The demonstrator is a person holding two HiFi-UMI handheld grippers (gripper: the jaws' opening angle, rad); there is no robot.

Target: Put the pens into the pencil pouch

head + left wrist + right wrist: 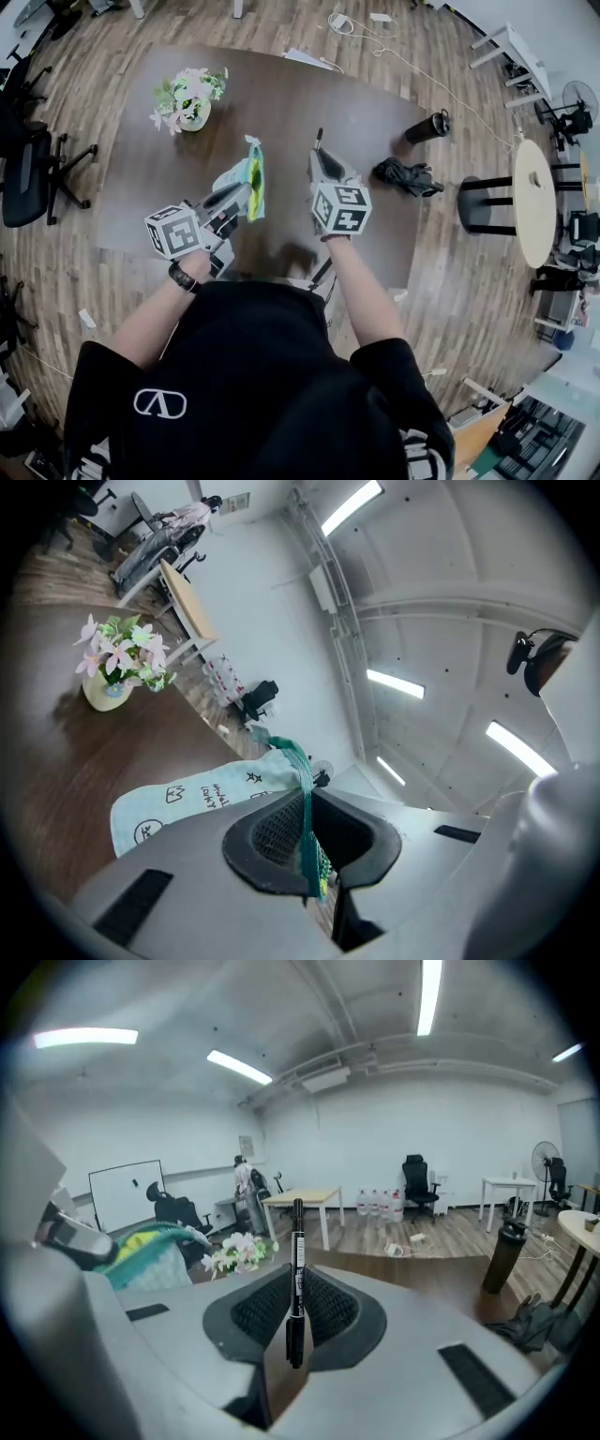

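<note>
so, left gripper (246, 192): i am clenching it on the green mesh edge of the pencil pouch (251, 176), which is hanging in the air above the table (281, 94) rather than lying on it.
right gripper (321, 155): i am pinching a black pen (297, 1269) between the pads, with much of its length sticking out past them and pointing away from me.
where things are standing: the pen is hovering just beside the pouch, to its right in the head view, and is not touching it.
pouch mouth: i am seeing a yellow-green lip in the head view, but i cannot tell whether the opening is gaping or sagging shut.
risk, missed opening: with only one edge pinched, the fabric is likely drooping, so the pen tip could be sliding down the outside.
risk, pen swinging: i am gripping a thin round barrel, so a nudge against the cloth could be twisting it in the pads or popping it loose onto the table.
risk, pouch slipping: pushing hard with the pen could be dragging the thin mesh out of my left pads.
bystanders: the flower vase (187, 101), the dark bottle (428, 126) and the black bundle (405, 175) are sitting well apart, so i am judging them safe.
</note>
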